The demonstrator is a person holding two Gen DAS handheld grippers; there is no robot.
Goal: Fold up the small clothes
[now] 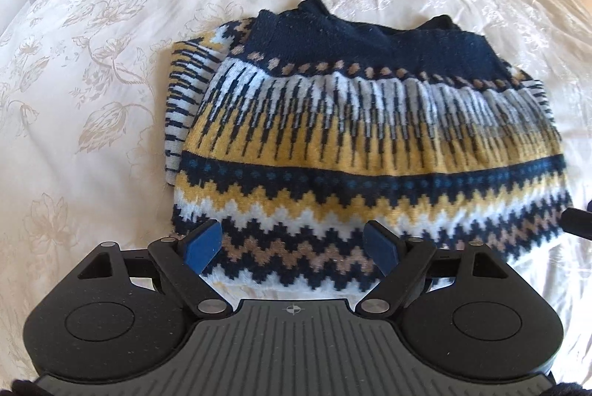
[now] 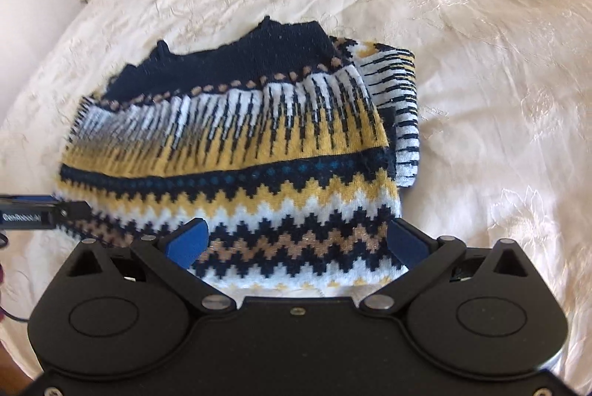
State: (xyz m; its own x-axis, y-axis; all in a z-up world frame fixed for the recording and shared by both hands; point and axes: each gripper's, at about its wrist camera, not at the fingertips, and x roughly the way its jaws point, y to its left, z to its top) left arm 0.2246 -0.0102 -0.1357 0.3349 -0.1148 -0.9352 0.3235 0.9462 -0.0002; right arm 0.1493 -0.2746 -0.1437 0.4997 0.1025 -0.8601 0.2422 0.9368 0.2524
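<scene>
- The sweater (image 1: pixel 355 144) lies near the middle of the bedspread (image 1: pixel 111 100), already doubled into a compact block, with its navy band at the far edge and the zigzag bands nearest both cameras.
- The left gripper (image 1: pixel 292 244) hovers over the near edge, jaws spread wide, nothing between them.
- The right gripper (image 2: pixel 296 240) sits likewise at the near edge, wide open and empty; its tip shows at the right border of the left view.
- Both seem placed side by side at the near hem, probably to pinch it and carry it over for another fold, or having just let go.
- A striped part, likely a sleeve (image 2: pixel 403 122), sticks out along one side and may want tucking.
- The knit looks thick and soft, slightly fuzzy, in navy, mustard, white and tan.
- The bedspread is cream, glossy, with woven flowers and light creases.
</scene>
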